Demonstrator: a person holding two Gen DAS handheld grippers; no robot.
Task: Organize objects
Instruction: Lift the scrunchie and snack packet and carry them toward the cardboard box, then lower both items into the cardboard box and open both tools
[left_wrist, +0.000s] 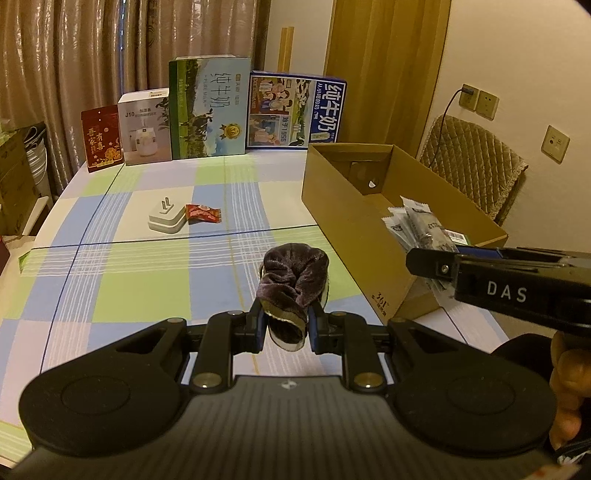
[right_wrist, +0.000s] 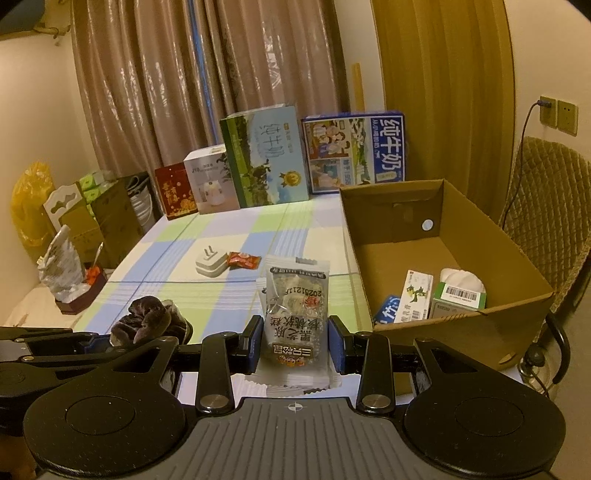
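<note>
L gripper (left_wrist: 286, 325) clamps sock (left_wrist: 291, 280) above table (left_wrist: 122, 288) mid; R gripper (right_wrist: 293, 345) grips snack pack (right_wrist: 295, 314) beside box (right_wrist: 461, 325) rim.

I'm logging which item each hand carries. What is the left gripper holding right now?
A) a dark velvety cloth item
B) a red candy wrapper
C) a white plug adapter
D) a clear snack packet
A: in the left wrist view the left gripper is shut on the dark velvety cloth item, while the white plug adapter and red candy wrapper lie on the table; the right gripper holds the snack packet.
</note>
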